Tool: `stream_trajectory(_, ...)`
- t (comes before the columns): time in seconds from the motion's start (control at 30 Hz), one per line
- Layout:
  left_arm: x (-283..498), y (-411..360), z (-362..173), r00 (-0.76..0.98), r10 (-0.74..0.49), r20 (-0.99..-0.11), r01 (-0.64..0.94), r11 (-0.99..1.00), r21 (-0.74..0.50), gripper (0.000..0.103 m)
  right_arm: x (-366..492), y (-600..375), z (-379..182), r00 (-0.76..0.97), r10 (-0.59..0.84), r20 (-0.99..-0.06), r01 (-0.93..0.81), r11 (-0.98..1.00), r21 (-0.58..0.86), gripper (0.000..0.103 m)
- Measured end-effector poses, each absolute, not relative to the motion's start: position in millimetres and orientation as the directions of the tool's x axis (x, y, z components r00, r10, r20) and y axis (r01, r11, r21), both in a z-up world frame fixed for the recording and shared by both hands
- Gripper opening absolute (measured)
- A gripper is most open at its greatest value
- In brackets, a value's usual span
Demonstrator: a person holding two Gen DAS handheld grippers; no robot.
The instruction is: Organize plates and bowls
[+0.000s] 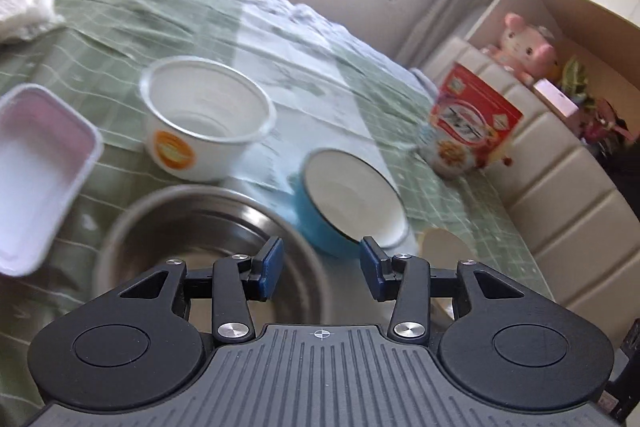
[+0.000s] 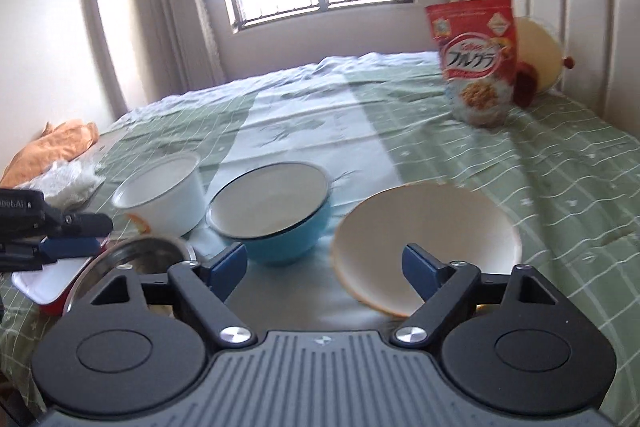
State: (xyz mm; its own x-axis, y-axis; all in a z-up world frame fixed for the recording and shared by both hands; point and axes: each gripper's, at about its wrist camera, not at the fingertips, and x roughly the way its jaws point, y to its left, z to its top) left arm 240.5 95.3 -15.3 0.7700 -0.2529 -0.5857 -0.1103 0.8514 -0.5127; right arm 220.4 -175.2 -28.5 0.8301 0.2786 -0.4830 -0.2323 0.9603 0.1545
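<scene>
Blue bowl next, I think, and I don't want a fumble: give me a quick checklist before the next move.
1. Right gripper empty, jaws open: ok.
2. Left gripper empty, jaws apart: ok.
3. Blue bowl upright and empty: ok.
4. Blue bowl clear of white bowl: cannot tell, they sit close.
5. Cream plate flat on the bedspread: not ok, it tilts.
6. Steel bowl empty: ok.
</scene>
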Motion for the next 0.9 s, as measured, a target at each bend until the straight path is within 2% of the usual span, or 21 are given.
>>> stream_trajectory(0.1, 262.6, 53.1, -31.1, 0.709, -0.353, -0.610, -0.046, 0.840, -0.540, 0.045, 234.9, -218.2, -28.4, 0.833, 0.260, -0.489, -0.203, 0.965, 0.167, 0.088)
stream_trajectory(0.33, 322.5, 0.0, -61.8, 0.649, -0.362, -0.669, -0.082, 0.841, -0.535, 0.045, 318.6, -266.2, -54.4, 0.798, 0.236, -0.554, -0.123, 0.964, 0.234, 0.088)
stream_trajectory(0.4, 336.5, -9.8, -69.9, 0.645, -0.367, -0.671, -0.086, 0.837, -0.541, 0.045, 337.4, -264.7, -66.3, 0.773, 0.248, -0.584, -0.124, 0.962, 0.245, 0.082)
stream_trajectory(0.47, 347.8, -15.9, -78.1, 0.642, -0.371, -0.671, -0.094, 0.830, -0.550, 0.045, 349.7, -260.9, -79.6, 0.741, 0.251, -0.623, -0.121, 0.962, 0.243, 0.069)
stream_trajectory(0.5, 351.8, -18.1, -82.1, 0.637, -0.377, -0.672, -0.098, 0.826, -0.555, 0.045, 353.2, -259.5, -86.2, 0.723, 0.255, -0.643, -0.116, 0.961, 0.250, 0.066)
stream_trajectory(0.57, 359.0, -22.9, -89.7, 0.624, -0.392, -0.675, -0.098, 0.818, -0.566, 0.045, 358.0, -257.9, -96.0, 0.685, 0.276, -0.674, -0.114, 0.955, 0.275, 0.050)
stream_trajectory(0.63, 362.2, -26.1, -94.8, 0.617, -0.413, -0.670, -0.097, 0.805, -0.586, 0.045, 356.5, -253.5, -101.8, 0.651, 0.300, -0.697, -0.120, 0.947, 0.297, 0.043)
stream_trajectory(0.73, 364.8, -30.4, -97.4, 0.616, -0.442, -0.652, -0.076, 0.790, -0.608, 0.037, 351.7, -242.9, -103.4, 0.612, 0.336, -0.715, -0.149, 0.938, 0.314, 0.039)
stream_trajectory(0.83, 361.7, -33.7, -97.6, 0.623, -0.430, -0.654, -0.064, 0.805, -0.590, 0.036, 343.2, -234.4, -101.4, 0.627, 0.299, -0.720, -0.151, 0.953, 0.264, 0.038)
stream_trajectory(0.9, 356.0, -33.5, -97.1, 0.628, -0.425, -0.652, -0.049, 0.814, -0.579, 0.036, 337.8, -233.9, -99.2, 0.632, 0.304, -0.713, -0.141, 0.950, 0.280, 0.038)
